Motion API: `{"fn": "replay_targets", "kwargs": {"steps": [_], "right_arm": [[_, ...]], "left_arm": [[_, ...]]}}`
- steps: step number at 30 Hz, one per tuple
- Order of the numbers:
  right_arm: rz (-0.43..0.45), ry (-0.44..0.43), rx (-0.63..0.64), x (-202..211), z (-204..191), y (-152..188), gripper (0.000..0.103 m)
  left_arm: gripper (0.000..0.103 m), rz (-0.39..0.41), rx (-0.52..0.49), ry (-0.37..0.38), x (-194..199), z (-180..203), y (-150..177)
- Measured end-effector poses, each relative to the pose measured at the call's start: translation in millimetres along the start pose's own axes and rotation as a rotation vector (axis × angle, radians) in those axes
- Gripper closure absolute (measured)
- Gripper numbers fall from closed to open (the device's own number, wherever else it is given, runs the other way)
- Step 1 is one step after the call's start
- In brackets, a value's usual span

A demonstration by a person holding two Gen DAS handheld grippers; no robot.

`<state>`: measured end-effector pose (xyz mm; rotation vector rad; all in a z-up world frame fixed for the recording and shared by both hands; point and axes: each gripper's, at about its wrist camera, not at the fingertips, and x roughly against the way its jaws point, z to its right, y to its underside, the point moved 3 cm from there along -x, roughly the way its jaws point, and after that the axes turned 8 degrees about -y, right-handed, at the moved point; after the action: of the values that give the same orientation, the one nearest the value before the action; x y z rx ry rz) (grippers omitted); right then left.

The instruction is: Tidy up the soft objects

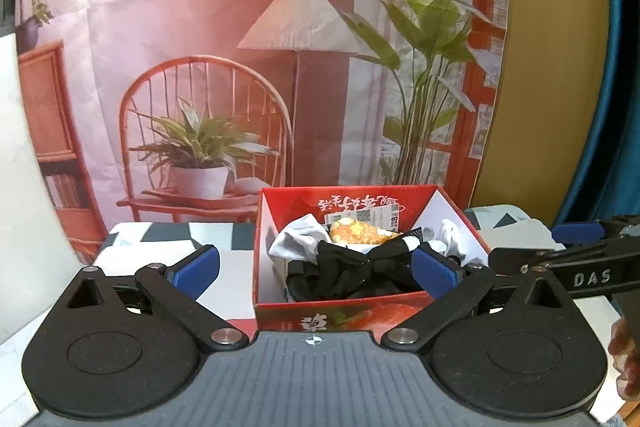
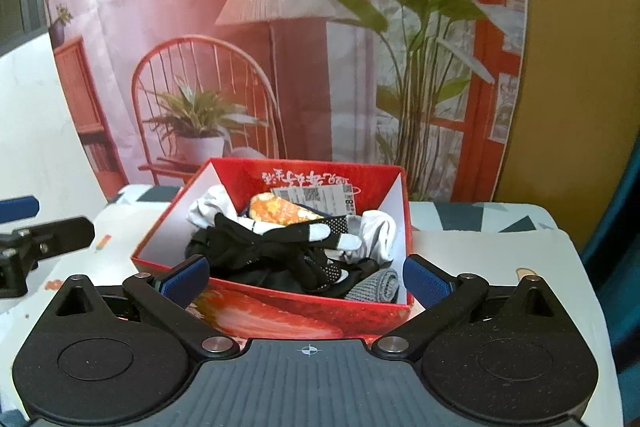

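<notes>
Your right tongs [image 2: 306,277] and left tongs [image 1: 316,267] both stand spread, pinching nothing. The red box [image 2: 280,311] sits just ahead of both, toward the bench's far edge, holding black gloves [image 2: 276,255], white socks [image 2: 376,231], an orange floral piece [image 2: 280,213]. Its near wall stands between tongs and pile; reach over it.

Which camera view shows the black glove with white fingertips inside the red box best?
The right wrist view. There the black glove lies uncovered on top of the pile in the red box, its white fingertips plain. In the left wrist view the glove is a dark heap, partly hidden behind the left gripper.
</notes>
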<state>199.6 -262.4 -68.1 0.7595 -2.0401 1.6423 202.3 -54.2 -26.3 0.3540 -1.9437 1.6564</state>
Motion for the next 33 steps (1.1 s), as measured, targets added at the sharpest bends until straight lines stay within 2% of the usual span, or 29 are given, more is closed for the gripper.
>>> {"fn": "replay_targets", "kwargs": {"steps": [12,21,26,33], "right_arm": [[0.101,-0.019,0.013,81.8,-20.9,3.2,0.0],[0.208,0.054,0.079,154.3,-49.4,16.7,0.0],[0.243,0.074,0.082,182.0,-54.7,24.6,0.0],[0.283,0.063,0.055,202.4,-50.0,30.0,0.0]], "left_arm": [[0.0,0.102,-0.022,-0.092,87.2,6.9,-1.9],[0.0,0.147,0.019,-0.123,154.8,5.2,1.8],[0.0,0.187,0.0,-0.159,175.1,8.3,1.7],[0.0,0.201,0.007,-0.156,183.2,10.9,4.7]]}}
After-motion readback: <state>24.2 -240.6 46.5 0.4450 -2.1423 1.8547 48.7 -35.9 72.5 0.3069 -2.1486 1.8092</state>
